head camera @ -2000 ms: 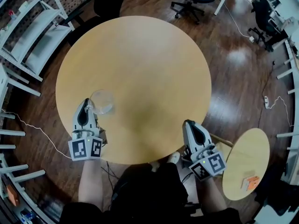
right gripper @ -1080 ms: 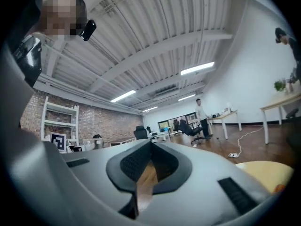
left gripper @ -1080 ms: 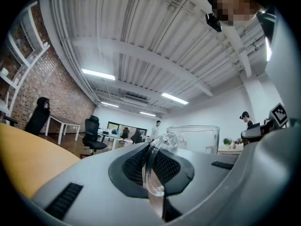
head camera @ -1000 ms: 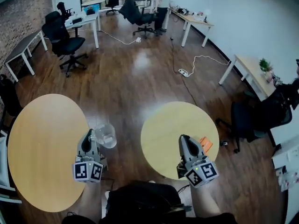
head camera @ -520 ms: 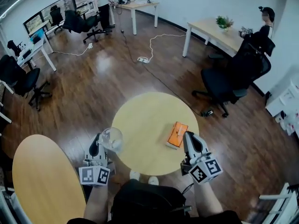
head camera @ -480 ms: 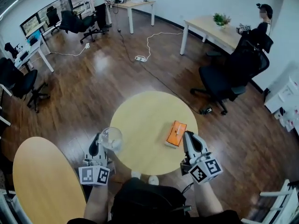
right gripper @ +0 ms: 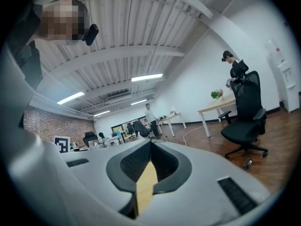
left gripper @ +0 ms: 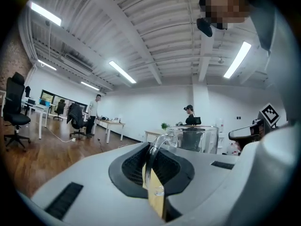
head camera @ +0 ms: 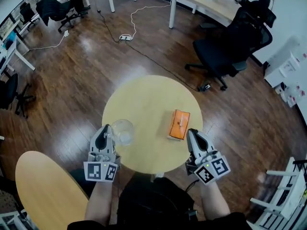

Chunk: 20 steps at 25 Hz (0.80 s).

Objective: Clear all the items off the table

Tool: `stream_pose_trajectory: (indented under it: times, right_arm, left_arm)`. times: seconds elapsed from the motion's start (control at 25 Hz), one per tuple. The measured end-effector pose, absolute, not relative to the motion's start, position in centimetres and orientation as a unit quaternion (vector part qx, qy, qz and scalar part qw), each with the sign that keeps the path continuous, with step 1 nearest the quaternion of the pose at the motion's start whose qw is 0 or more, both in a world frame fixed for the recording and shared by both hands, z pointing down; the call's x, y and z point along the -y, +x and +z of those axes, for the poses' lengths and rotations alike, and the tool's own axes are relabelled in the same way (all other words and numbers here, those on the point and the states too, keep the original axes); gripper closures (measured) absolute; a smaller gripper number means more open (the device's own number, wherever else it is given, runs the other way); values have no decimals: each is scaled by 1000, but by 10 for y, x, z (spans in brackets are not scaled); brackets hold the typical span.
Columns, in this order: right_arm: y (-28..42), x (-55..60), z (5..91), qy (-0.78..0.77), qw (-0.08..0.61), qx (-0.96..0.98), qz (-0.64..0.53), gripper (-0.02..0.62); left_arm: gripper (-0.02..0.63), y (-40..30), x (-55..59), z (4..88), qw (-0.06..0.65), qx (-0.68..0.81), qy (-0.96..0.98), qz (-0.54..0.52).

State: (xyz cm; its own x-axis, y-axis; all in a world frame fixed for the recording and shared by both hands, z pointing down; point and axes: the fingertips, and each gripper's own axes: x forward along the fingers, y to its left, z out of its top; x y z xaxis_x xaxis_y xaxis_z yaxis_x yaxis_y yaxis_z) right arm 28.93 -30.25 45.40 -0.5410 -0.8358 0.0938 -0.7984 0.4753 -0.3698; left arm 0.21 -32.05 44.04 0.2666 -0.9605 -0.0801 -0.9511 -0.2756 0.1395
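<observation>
Your left tongs (head camera: pixel 106 128) are closed all the way on the handle (left gripper: pixel 148 161) of a glass mug (head camera: pixel 122 131). In the left gripper view the clear loop of that handle sits pinched between the two jaws, and the mug stands upright just beyond them.

Take the orange box (head camera: pixel 179 124) as your marker. It lies flat on the small round desk (head camera: pixel 144 99), toward the desk's right side. The mug is well to the left of the box, over the desk's left edge. The head view does not show whether its base touches the top or hangs just above it.

Your right tongs (head camera: pixel 191 132) sit just beside the box, at its near right corner and apart from it. In the right gripper view their jaws are pressed together with nothing between them.

The larger round desk (head camera: pixel 43 190) lies far to the lower left of the box, beyond your left arm, and only part of its top shows. A black office chair (head camera: pixel 220 51) stands beyond the box to the upper right, on the dark wooden floor (head camera: pixel 72 90).
</observation>
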Motion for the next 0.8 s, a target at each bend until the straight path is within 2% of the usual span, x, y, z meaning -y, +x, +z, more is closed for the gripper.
stream_pose_trajectory:
  times: [0.24,0.52,0.8]
  right_arm:
    - [267,314,482,-489,-14,-856,-170,591]
    - [247,324,520,-493,-35,-845,-204,591]
    - [228,318,554,-468,-75,-853,-218,591]
  left_arm:
    - [606,-1,349,480,58,590,804,-51]
    - [606,-5,374,534,80,596,798,-35]
    - [606,13,406,584,74,584,809,9]
